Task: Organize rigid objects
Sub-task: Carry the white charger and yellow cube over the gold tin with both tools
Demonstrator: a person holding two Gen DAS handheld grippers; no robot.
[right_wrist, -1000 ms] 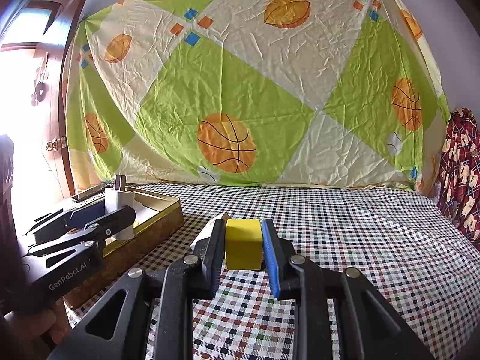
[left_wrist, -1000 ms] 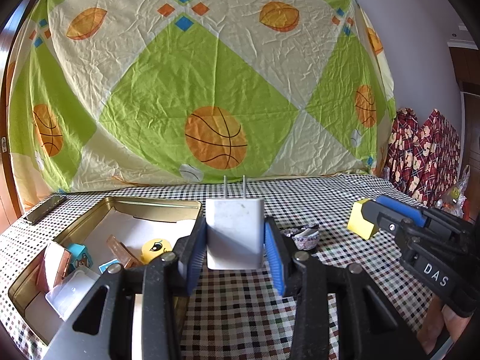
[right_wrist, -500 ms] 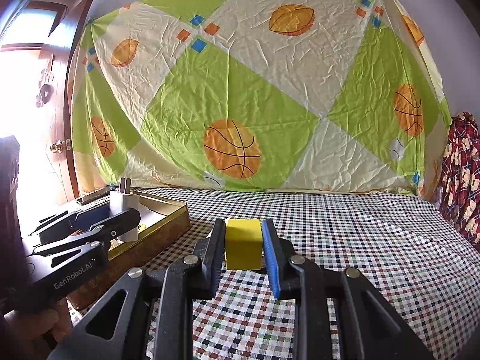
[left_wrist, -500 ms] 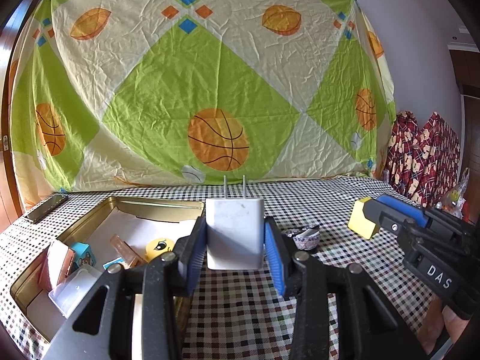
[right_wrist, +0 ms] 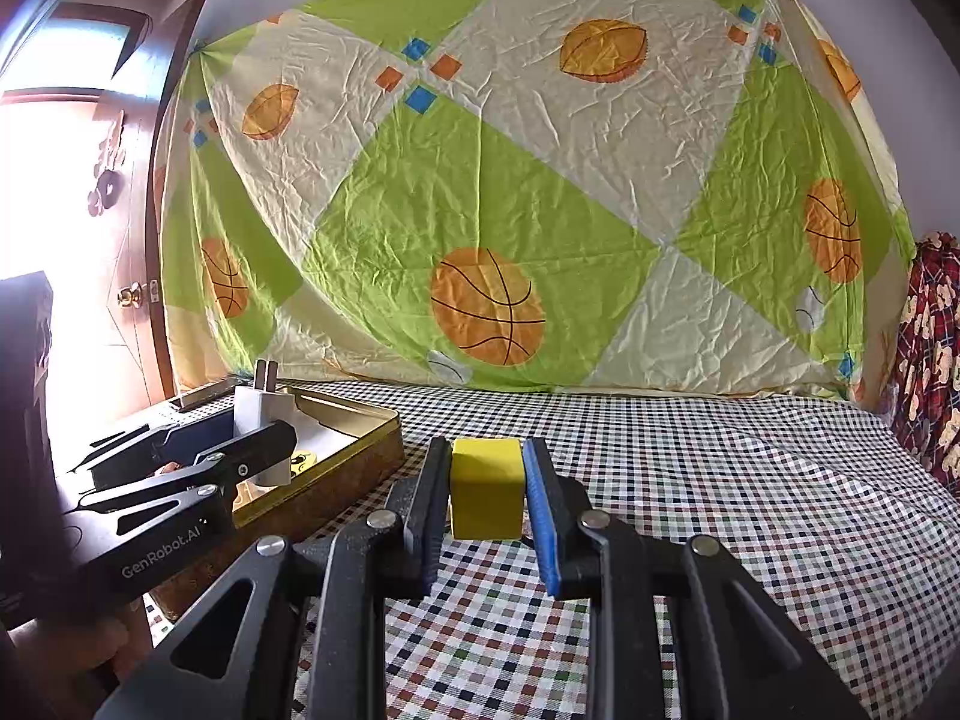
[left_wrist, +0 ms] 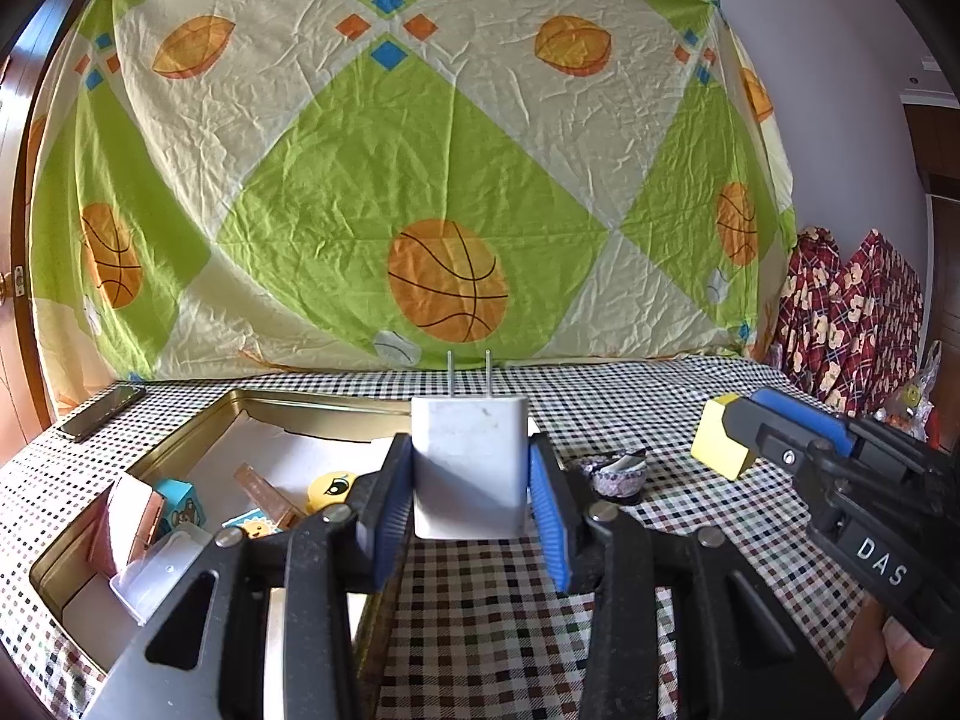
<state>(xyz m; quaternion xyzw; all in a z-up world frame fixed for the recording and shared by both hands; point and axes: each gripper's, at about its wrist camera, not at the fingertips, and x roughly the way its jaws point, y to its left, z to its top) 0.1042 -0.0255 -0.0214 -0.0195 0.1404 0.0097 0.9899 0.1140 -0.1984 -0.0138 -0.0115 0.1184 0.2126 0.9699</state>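
Nearest, the left tool (left_wrist: 471, 504) is clamped on a white charger (left_wrist: 469, 462), prongs up, beside the gold tin (left_wrist: 288, 405). The right tool (right_wrist: 486, 498) pinches a yellow block (right_wrist: 485, 489) above the checked worktop (right_wrist: 720, 480). Both look rigid, light, and likely smooth; flat sides suit gripping.

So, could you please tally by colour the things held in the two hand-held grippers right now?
White: 1, the charger plug in the left hand-held gripper.
Yellow: 1, the block in the right hand-held gripper.
Total: 2.
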